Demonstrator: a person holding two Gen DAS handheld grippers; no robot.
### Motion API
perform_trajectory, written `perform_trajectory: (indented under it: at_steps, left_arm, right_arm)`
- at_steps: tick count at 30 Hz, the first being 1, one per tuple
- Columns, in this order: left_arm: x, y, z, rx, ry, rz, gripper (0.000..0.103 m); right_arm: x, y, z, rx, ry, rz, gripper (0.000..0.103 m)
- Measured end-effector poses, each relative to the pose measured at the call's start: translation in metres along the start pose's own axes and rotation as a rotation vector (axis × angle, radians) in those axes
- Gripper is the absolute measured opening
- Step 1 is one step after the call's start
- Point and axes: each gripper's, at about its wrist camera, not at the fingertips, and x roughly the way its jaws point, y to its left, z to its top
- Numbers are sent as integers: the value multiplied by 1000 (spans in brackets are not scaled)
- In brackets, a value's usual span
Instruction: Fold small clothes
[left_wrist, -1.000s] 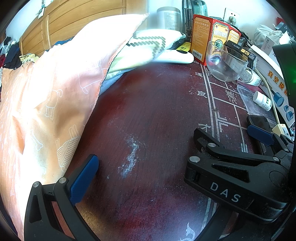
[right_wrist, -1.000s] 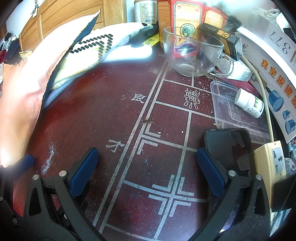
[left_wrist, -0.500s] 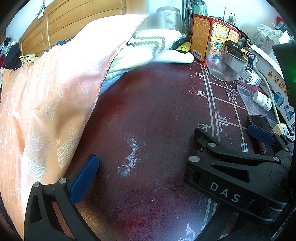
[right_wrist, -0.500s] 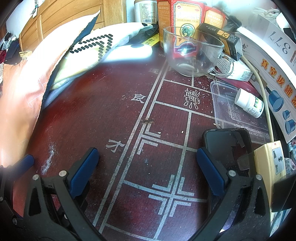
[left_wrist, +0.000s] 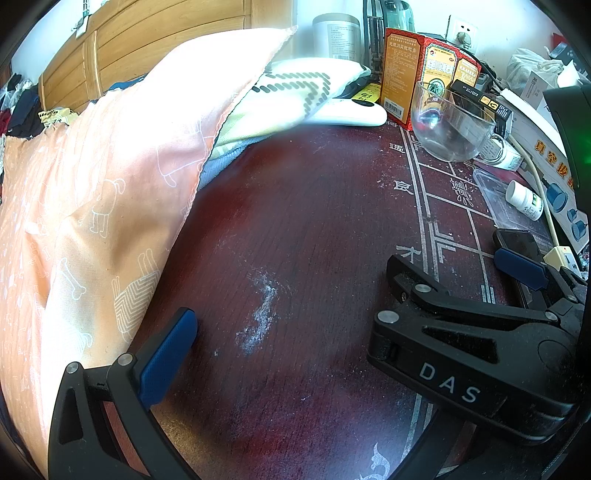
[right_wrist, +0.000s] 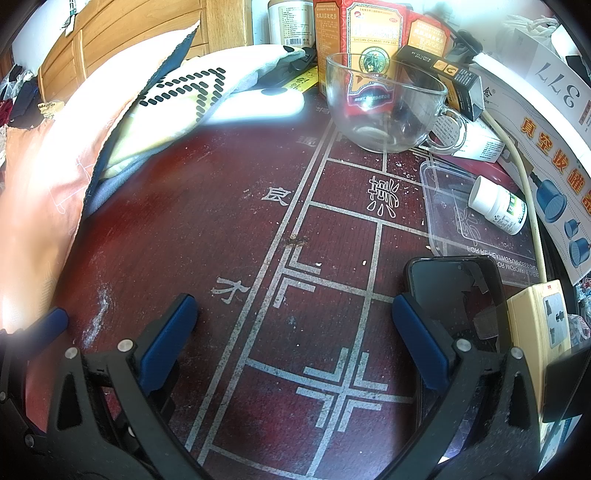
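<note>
Both sets of jaws spread wide, empty. Left gripper (left_wrist: 354, 295) and right gripper (right_wrist: 295, 343) sit side by side low over the dark red wooden surface (left_wrist: 314, 221). The only cloth in reach is the peach orange fabric with white dog and bone print (left_wrist: 92, 206), lying left of both grippers, long axis running away toward the wooden headboard; cannot tell if it is a garment. Left gripper is nearer, its left finger just beside the fabric edge. Clear glass cup (right_wrist: 384, 107) far right, well apart.
</note>
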Motion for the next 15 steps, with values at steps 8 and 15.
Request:
perform_trajectory:
  at_steps: [8,15]
  left_arm:
    - [0,1,0,-3,0,0,103]
    - [0,1,0,-2,0,1,103]
  right_arm:
    - [0,0,0,1,0,0,103]
    - [0,1,-1,1,0,0,103]
